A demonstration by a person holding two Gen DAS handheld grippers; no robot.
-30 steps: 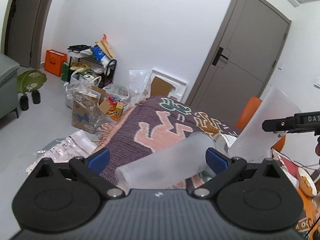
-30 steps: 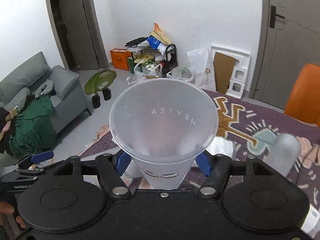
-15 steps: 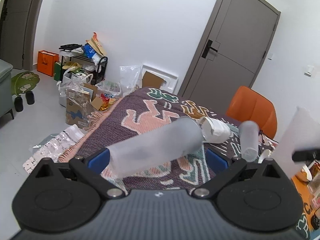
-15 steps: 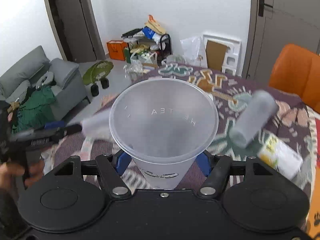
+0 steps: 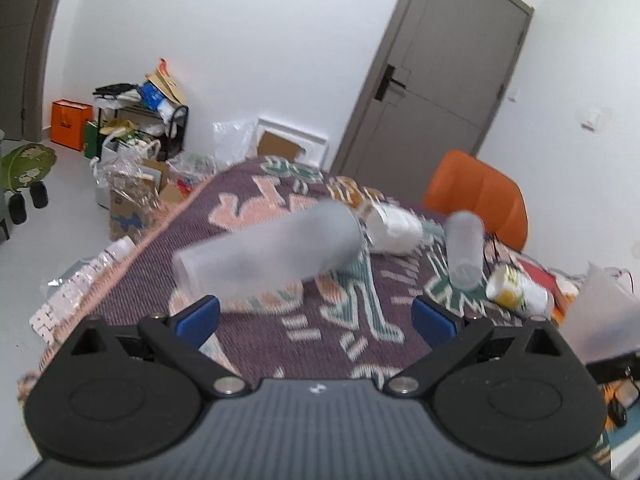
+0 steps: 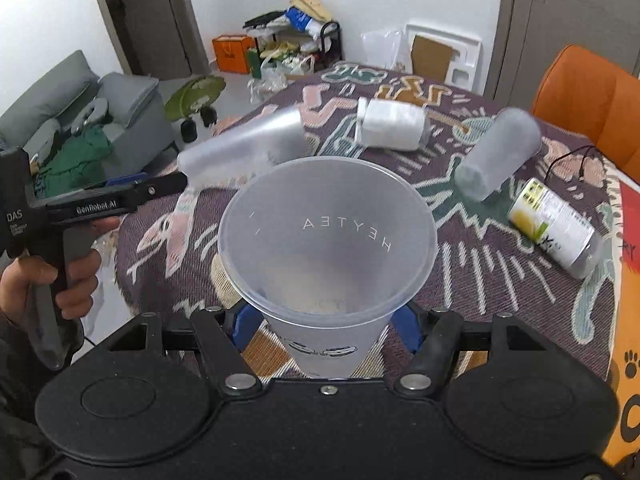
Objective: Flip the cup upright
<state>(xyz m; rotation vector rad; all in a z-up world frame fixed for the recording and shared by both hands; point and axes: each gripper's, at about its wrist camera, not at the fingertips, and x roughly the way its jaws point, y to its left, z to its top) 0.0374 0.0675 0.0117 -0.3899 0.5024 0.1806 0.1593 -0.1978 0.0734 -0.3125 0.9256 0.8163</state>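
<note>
the right gripper [image 6: 325,322] clamps a frosted heytea cup [image 6: 327,240] by its narrow base between blue pads [image 6: 243,322], the wide mouth opening toward the camera above the patterned tablecloth [image 6: 500,276]. the left gripper [image 5: 316,316] stands wide, its blue pads [image 5: 198,316] well apart and closing on nothing; just beyond them a second frosted cup [image 5: 272,250] shows tilted and blurred, rim toward the gripper's left pad, and whether it rests on the cloth or hangs in the air cannot be told. in the right wrist view the same cup [image 6: 248,144] sits at the tip of the left gripper, which a bare hand [image 6: 52,276] holds by its handle at the table's left edge. farther out on the table [image 5: 132,256] lie a third frosted cup [image 6: 500,152] on its side, a yellow-labelled can [image 6: 554,230] also on its side just beside it, and a white wrapped bundle [image 6: 390,124] near the middle. an orange chair [image 6: 592,100] stands at the far right edge of the table. beyond, a grey sofa [image 6: 76,108] with green clothes, a cluttered rack [image 6: 296,36] with an orange bag [image 6: 232,52] beside it, and a grey door [image 5: 436,92] line the white wall.
</note>
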